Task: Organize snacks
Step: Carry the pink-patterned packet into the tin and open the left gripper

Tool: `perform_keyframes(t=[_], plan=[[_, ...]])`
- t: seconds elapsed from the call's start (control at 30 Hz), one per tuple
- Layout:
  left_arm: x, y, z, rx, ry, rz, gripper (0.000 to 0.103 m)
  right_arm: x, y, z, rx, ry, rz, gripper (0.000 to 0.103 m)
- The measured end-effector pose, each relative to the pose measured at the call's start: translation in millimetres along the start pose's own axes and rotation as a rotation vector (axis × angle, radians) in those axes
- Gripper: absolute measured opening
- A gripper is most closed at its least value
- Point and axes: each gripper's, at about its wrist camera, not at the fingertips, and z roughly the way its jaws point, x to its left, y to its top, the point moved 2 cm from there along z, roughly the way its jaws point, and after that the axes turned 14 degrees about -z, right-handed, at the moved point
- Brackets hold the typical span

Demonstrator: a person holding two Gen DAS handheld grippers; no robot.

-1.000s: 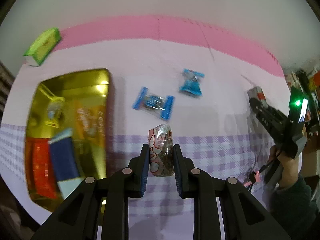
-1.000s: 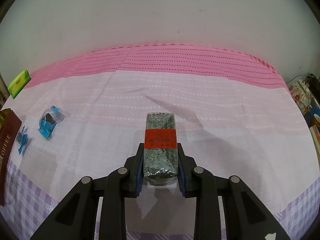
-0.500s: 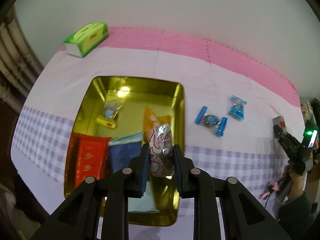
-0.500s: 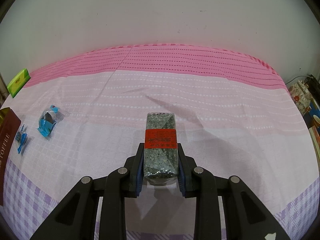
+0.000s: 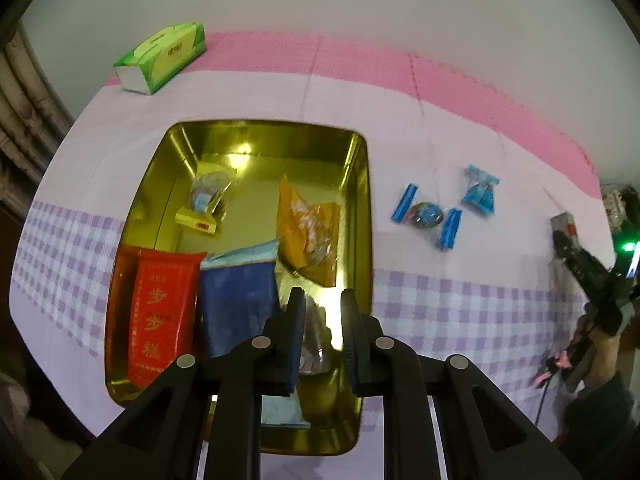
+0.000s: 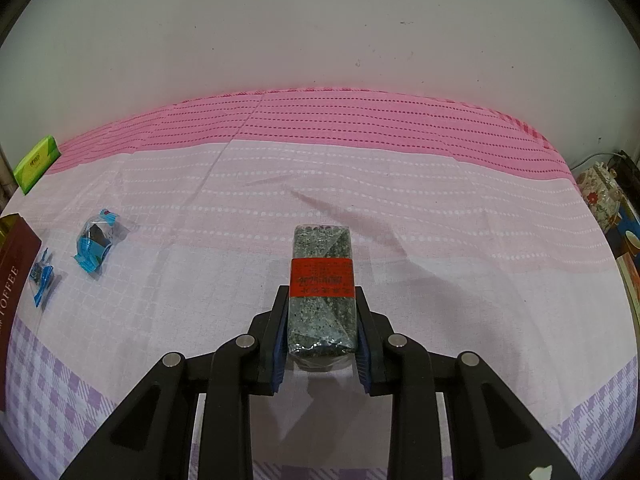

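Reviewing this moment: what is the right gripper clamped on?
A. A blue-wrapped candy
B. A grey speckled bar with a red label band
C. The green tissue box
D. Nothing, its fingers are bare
B: in the right wrist view, the right gripper has both pads pressed against the sides of the grey speckled bar, whose red label band sits just ahead of the fingertips.

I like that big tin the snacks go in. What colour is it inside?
The tin is shiny gold inside, seen best in the left wrist view.
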Motion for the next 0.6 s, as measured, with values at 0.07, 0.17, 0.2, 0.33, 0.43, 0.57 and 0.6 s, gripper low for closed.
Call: perform_keyframes(t=[0.07,0.17,0.2,0.33,0.43,0.57,0.6], plan=[[2.5,-3.0,3.9,0.011,0.005,-0.002,0.019,0.3,0.1,0.2,0.0,0.001,0.0,0.027],[7.0,-6.0,9.2,0.024,0.017,-0.004,0.019,0.3,0.0,0.3,0.0,0.001,0.0,0.027],[7.9,-6.7,10.1,0.025,0.019,-0.006,0.019,0.0,-0.2,0.1,0.0,0.001,0.0,0.027],[10.1,-10.0,14.0,0.03,0.027,-0.003,0.019,0.4,-0.1,0.3,0.0,0.001,-0.001,0.027],[10.8,-12.1,17.0,0.037,0.031,0.001,0.019,0.1,-0.4,0.2,0.0,-0.001,-0.002,0.027],[12.1,-17.0,21.7,0.034,0.046,0.012,0.019,0.2,-0.3,0.1,0.0,0.0,-0.002,0.027],[12.0,-17.7,21.9,0.032,0.048,0.014,0.019,0.0,-0.5,0.1,0.0,-0.001,-0.002,0.027]])
